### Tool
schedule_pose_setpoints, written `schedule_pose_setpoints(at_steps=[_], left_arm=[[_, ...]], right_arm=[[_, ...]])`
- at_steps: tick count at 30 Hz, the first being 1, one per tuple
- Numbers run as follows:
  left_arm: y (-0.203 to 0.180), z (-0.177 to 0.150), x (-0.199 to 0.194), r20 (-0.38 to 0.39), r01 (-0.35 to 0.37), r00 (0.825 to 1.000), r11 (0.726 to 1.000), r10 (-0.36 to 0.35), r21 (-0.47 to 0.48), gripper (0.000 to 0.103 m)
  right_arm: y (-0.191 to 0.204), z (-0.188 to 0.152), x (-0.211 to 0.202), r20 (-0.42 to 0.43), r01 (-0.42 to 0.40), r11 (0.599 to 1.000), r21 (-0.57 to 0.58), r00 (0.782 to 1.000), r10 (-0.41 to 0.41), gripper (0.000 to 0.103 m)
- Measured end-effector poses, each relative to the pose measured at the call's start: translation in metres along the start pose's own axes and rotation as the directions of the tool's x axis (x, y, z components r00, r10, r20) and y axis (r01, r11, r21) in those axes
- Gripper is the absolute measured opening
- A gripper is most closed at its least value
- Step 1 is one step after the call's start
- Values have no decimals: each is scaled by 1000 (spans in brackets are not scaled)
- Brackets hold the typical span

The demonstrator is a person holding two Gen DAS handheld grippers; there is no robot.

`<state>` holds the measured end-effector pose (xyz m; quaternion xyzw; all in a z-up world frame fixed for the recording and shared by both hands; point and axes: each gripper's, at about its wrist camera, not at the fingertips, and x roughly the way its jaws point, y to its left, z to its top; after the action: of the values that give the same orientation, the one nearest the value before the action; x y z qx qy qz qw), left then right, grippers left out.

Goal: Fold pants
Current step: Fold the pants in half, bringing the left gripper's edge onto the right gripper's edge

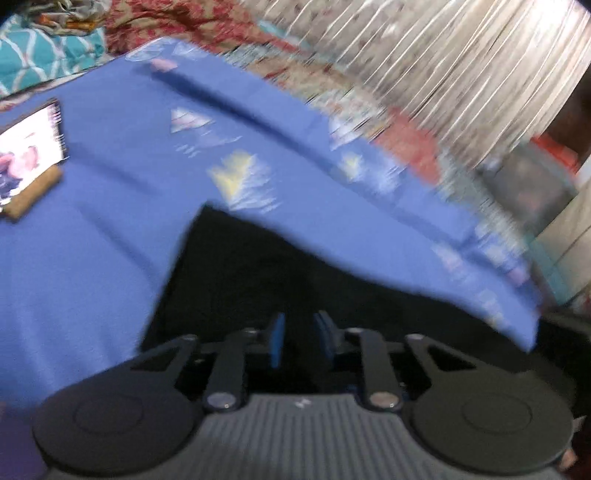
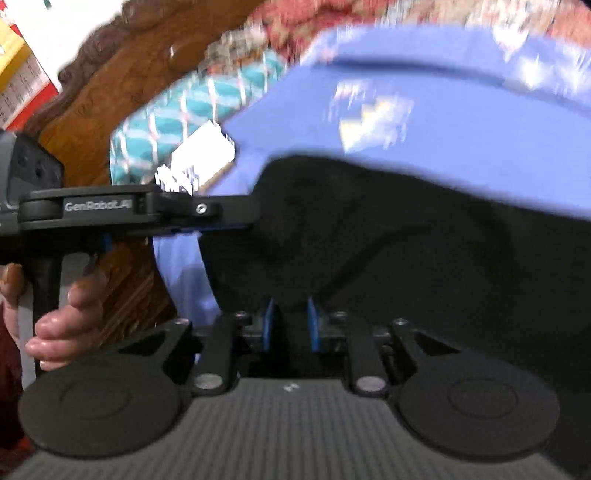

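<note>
The black pants [image 1: 258, 273] hang in front of a bed with a blue sheet [image 1: 92, 240]. My left gripper [image 1: 299, 332] is shut on the pants' edge, cloth pinched between its blue pads [image 1: 276, 338]. In the right wrist view the black pants [image 2: 388, 251] fill the middle, and my right gripper [image 2: 290, 325] is shut on their edge. The left gripper [image 2: 236, 218] shows there from the side, clamped on the pants' left corner, with a hand on its handle [image 2: 62, 317]. Both views are motion-blurred.
A lit phone [image 1: 29, 151] leans on a brown stand on the sheet at left. A teal patterned pillow [image 2: 192, 110] and a carved wooden headboard [image 2: 122, 85] lie behind. A red floral bedcover [image 1: 207, 22] and a striped curtain [image 1: 461, 55] lie beyond.
</note>
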<state>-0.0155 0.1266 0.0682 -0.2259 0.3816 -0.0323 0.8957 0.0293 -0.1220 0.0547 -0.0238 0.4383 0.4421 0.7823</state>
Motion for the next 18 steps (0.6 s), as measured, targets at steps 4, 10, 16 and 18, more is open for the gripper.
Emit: schedule_pose_setpoints(at_steps=[4, 10, 16, 18], left_arm=[[11, -15, 14, -56, -102, 993, 995, 101, -6, 6], [-8, -7, 2, -33, -116, 993, 993, 117, 23, 9], [-47, 1, -8, 11, -15, 1000, 996, 14, 93, 14], [-62, -1, 1, -8, 4, 1000, 992, -3, 125, 14]], right_arm=[[4, -12, 22, -11, 20, 1000, 3, 1000, -20, 23], [-10, 3, 5, 15, -19, 999, 41, 1000, 18, 24], [-53, -4, -50, 155, 14, 987, 159, 987, -39, 25], [-67, -10, -61, 174, 32, 975, 219, 982, -71, 25]])
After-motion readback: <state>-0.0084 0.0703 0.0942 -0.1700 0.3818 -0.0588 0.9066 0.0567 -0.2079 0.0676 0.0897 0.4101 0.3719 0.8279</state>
